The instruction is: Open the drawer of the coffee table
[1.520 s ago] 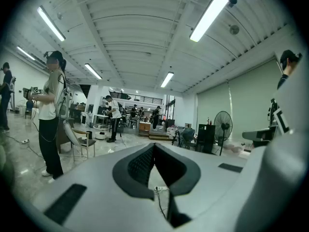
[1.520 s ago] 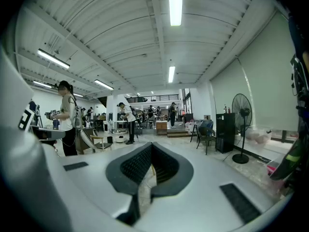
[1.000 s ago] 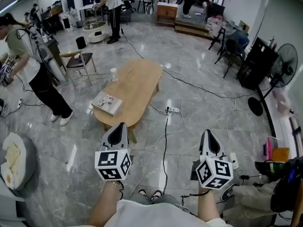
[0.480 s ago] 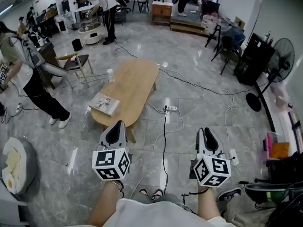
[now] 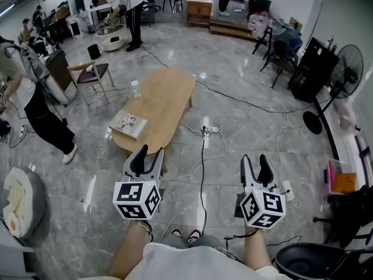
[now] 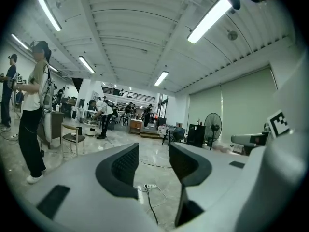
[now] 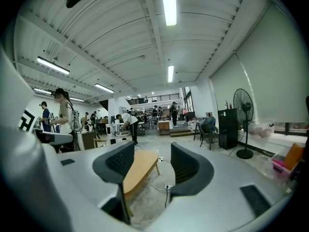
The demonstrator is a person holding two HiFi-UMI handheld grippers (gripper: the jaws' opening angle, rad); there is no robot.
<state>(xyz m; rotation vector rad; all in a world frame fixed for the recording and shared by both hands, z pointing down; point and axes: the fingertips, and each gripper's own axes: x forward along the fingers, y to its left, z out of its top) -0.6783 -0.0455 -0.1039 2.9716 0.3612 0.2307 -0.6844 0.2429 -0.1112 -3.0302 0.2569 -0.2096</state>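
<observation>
Jaws on left gripper and right gripper were opening, empty, well short of coffee table, presumably readying approach.

Indoor scene, bright and even. Source: long tube lights on the ceiling, visible in both gripper views; the tubes burn out to plain white. Polished floor carries pale glare patches and streaks. Shadows soft and faint. Head view sharp at centre, lines bowed toward the edges. Gripper views strongly fisheye with black corners; nearest foreground soft, far room small but clear.
</observation>
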